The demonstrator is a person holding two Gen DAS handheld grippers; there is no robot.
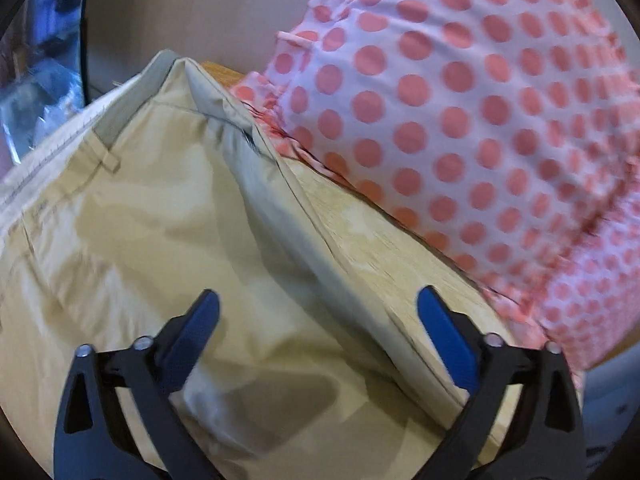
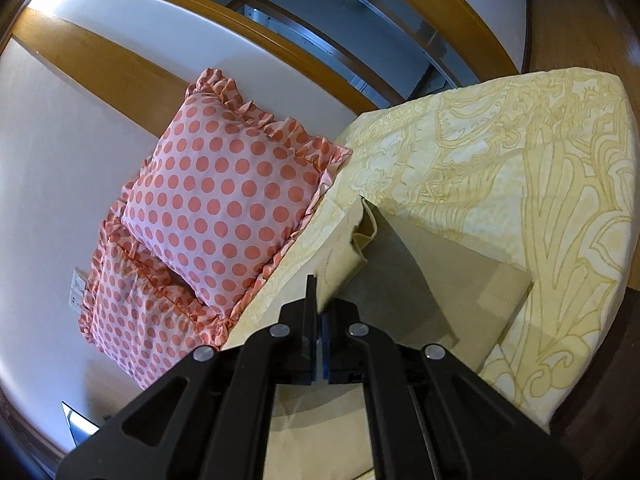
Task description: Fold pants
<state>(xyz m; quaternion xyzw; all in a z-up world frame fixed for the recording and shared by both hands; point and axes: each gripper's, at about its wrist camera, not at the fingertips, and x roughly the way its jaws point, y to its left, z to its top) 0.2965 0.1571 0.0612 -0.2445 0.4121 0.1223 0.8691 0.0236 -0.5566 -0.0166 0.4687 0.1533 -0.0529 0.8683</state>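
The beige pants [image 1: 160,240] lie on the bed, waistband with a belt loop at the upper left of the left wrist view. My left gripper [image 1: 318,322] is open just above the pants, blue pads apart, holding nothing. In the right wrist view the pants [image 2: 432,276] stretch from the gripper down onto the bedspread. My right gripper [image 2: 318,312] is shut on the pants' edge, which rises between the fingers, lifted off the bed.
Pink polka-dot pillows [image 2: 224,196] with ruffled edges lean against the white wall at the bed's head; one also fills the upper right of the left wrist view [image 1: 460,120]. The pale yellow patterned bedspread [image 2: 520,168] covers the bed. A wooden-framed window is beyond.
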